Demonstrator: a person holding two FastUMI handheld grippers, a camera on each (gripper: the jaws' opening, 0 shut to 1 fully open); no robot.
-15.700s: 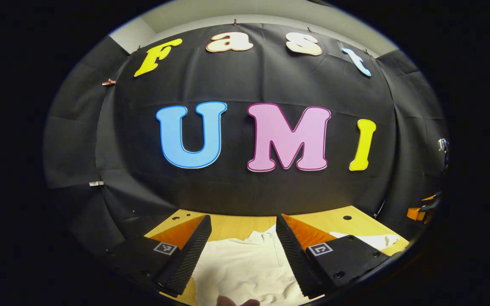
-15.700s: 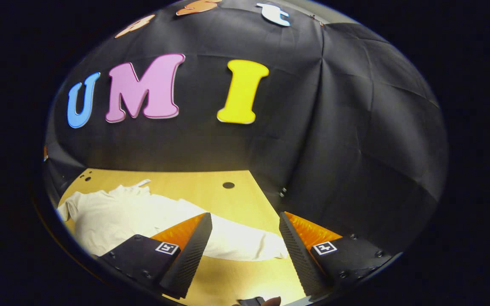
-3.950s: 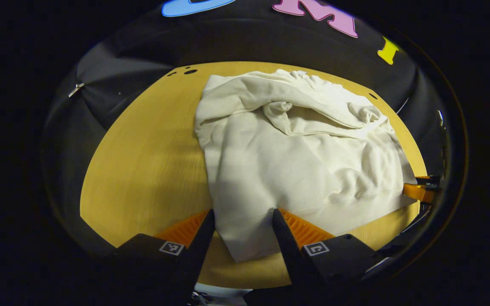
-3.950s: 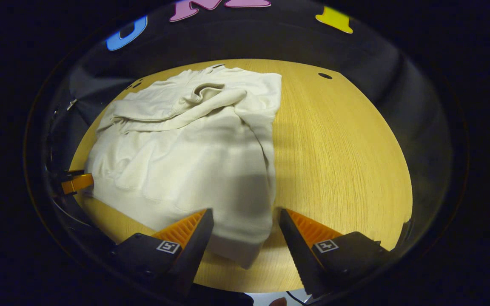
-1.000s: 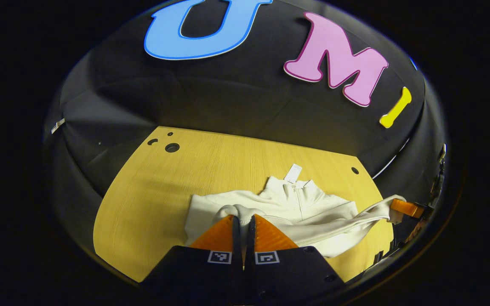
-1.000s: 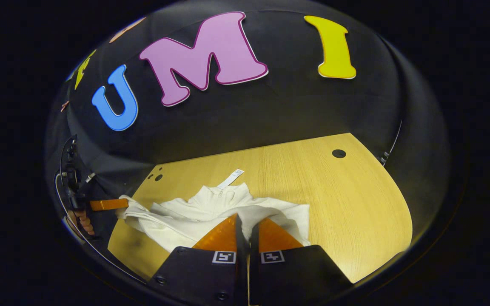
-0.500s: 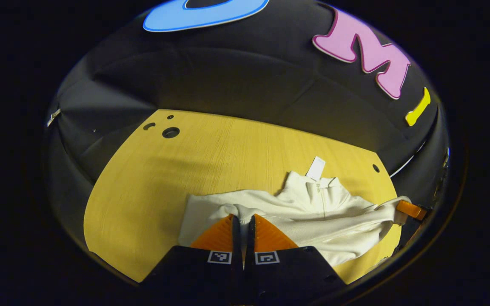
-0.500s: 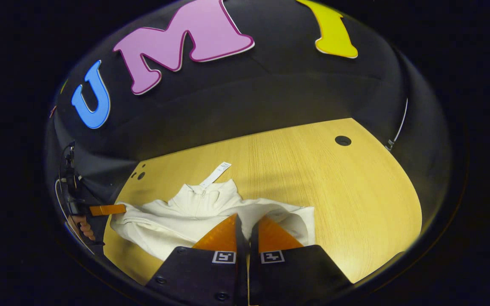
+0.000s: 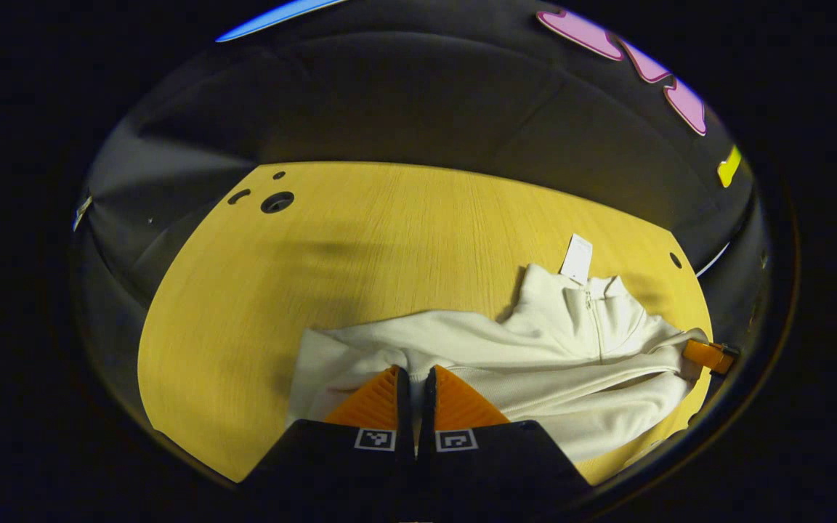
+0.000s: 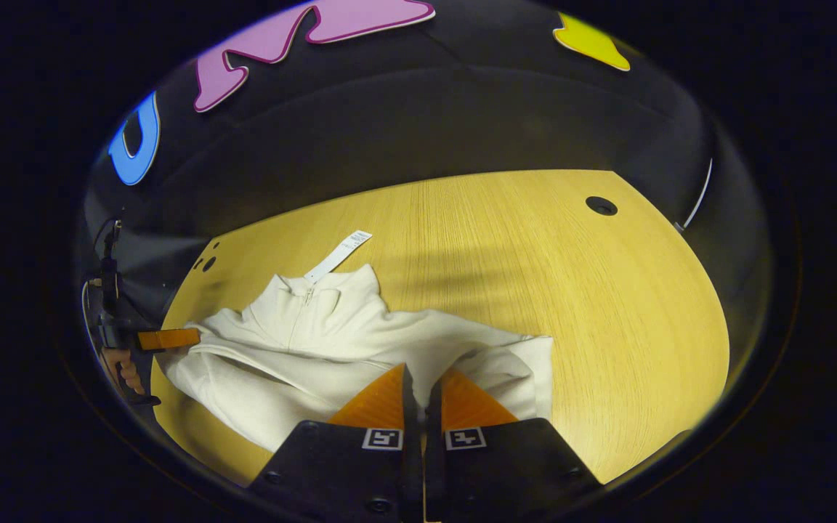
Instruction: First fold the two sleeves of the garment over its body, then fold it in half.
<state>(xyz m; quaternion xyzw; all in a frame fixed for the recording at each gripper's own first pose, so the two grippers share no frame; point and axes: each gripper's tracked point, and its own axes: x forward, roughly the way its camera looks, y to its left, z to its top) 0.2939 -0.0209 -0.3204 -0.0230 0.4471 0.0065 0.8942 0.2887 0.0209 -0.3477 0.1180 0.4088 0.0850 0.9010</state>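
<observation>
In the left gripper view, the left tool (image 9: 413,378) sits low and centre with its two fingers pressed nearly together, a thin fold of the cream garment (image 9: 535,363) pinched between them at the hem edge. The garment lies doubled over on the yellow wooden desk (image 9: 259,290), stretched across the near right part of the surface, its zip collar (image 9: 593,298) standing up toward the far side and a white tag (image 9: 577,258) lying flat on the wood just beyond it. Over at the right edge of this view, the other tool (image 9: 709,356) shows as a small tip touching the garment's far corner. Round holes (image 9: 277,202) mark the desk's far left corner, and the dark cloth wall (image 9: 389,94) rises behind. Now the right gripper view: the right tool (image 10: 422,385) is likewise closed down on the fabric, fingers almost meeting with the cream cloth gripped between them. From here the garment (image 10: 302,349) spreads to the left on the desk (image 10: 571,290), collar (image 10: 309,301) up and tag (image 10: 338,254) angled away on the bare wood. At the left edge the other tool (image 10: 168,338) touches the garment's corner, with the hand (image 10: 119,367) that holds it just below. A single round hole (image 10: 600,205) sits at the desk's far right.
</observation>
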